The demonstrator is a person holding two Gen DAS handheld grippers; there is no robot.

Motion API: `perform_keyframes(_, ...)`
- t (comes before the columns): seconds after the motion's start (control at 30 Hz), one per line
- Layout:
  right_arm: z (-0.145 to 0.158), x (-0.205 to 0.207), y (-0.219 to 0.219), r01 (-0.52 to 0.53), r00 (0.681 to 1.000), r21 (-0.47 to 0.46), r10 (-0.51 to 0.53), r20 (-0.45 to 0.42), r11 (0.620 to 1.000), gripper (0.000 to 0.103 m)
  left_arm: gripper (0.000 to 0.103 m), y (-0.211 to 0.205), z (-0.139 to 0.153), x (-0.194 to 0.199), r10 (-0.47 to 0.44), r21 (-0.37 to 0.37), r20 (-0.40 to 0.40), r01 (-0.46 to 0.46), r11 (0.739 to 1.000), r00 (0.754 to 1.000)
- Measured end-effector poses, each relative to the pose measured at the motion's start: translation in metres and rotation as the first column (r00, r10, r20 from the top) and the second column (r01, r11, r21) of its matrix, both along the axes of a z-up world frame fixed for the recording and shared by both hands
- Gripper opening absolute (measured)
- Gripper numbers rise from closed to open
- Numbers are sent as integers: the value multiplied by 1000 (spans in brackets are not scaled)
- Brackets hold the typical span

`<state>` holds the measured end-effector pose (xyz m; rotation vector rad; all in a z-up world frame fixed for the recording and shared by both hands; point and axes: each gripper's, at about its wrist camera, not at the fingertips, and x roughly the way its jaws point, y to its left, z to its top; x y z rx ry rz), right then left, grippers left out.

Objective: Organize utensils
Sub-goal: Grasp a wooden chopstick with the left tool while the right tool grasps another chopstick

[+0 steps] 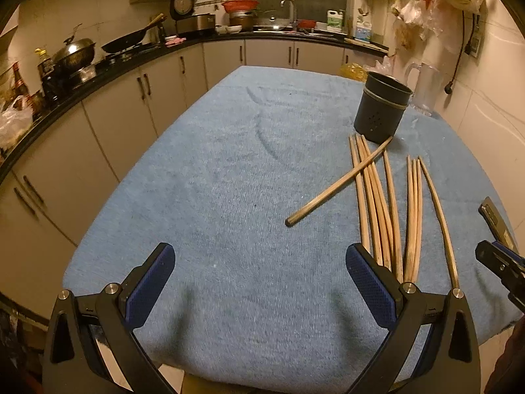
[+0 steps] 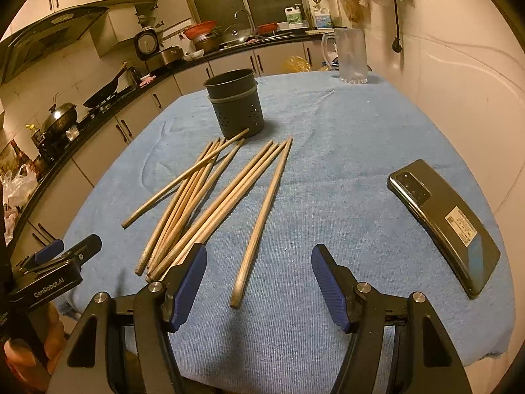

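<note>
Two grippers hang over the near edge of a table draped in a blue cloth (image 1: 229,164), with a kitchen counter (image 1: 98,75) curving along the left and far sides. On the far right of the cloth a clear jug (image 2: 351,55) stands by the wall, and a dark phone (image 2: 443,223) lies face down at the right, well apart from everything else. Near the middle-far part stands the dark perforated utensil holder (image 2: 236,108), upright, with nothing showing above its rim. Just in front of it the wooden chopsticks (image 2: 197,197) lie loose on the cloth, nine or so, fanned with their thin tips towards the holder; one crosses over the left bundle at a slant, its tip close to the holder's base, and a single chopstick (image 2: 259,223) lies apart on the right. The left gripper (image 1: 259,269) has its jaws spread wide and empty over bare cloth, left of the chopsticks. The right gripper (image 2: 259,272) is also released, nothing gripped; the single chopstick's thick end lies on the cloth between its blue pads, which stand clear of it.
</note>
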<state>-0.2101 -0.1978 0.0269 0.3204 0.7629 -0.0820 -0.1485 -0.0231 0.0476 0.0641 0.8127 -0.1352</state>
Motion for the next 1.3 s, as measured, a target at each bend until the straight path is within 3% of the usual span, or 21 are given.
perform_keyframes(0.13,1,11,-13,-6,1000,41,7,-21,999,47,103,3,16,25,-70,-15,-6,70,997,997)
perform_keyframes(0.23,7,22,-22,-19,999,63,21,-38,998,41,101,-5,26,48,-163,-20,-25,163,986,986)
perform_keyframes(0.4,17,36,-34,-27,999,116,30,-30,993,39,72,-39,21,84,-307,-27,-117,306,952,944)
perform_keyframes(0.47,20,38,-39,-7,1000,113,10,-23,994,39,70,-56,16,95,-363,-20,-142,364,931,921)
perform_keyframes(0.57,20,36,-45,11,1000,113,-9,-18,994,40,54,-85,10,106,-439,-5,-176,445,895,881)
perform_keyframes(0.63,18,35,-50,22,1000,116,-19,-25,993,40,54,-105,7,114,-472,17,-195,484,875,860)
perform_keyframes(0.83,12,32,-63,39,999,123,-36,-25,992,40,54,-143,-3,134,-508,92,-230,538,838,830)
perform_keyframes(0.87,11,33,-64,36,999,126,-33,-26,991,40,48,-148,-6,137,-509,103,-237,543,834,827)
perform_keyframes(0.9,10,33,-66,36,999,130,-33,-28,991,40,36,-154,-11,141,-503,118,-254,542,832,826)
perform_keyframes(1.0,7,36,-70,35,999,141,-31,-27,989,40,20,-165,-24,155,-480,121,-302,533,838,824)
perform_keyframes(1.1,5,38,-71,33,999,145,-28,-30,989,40,11,-161,-22,160,-467,93,-301,513,853,832)
perform_keyframes(1.17,4,41,-74,33,999,151,-29,-30,988,40,10,-154,-17,160,-473,42,-297,507,861,829)
perform_keyframes(1.3,2,52,-75,20,999,158,-13,-48,987,40,7,-124,-12,160,-439,-1,-283,457,889,853)
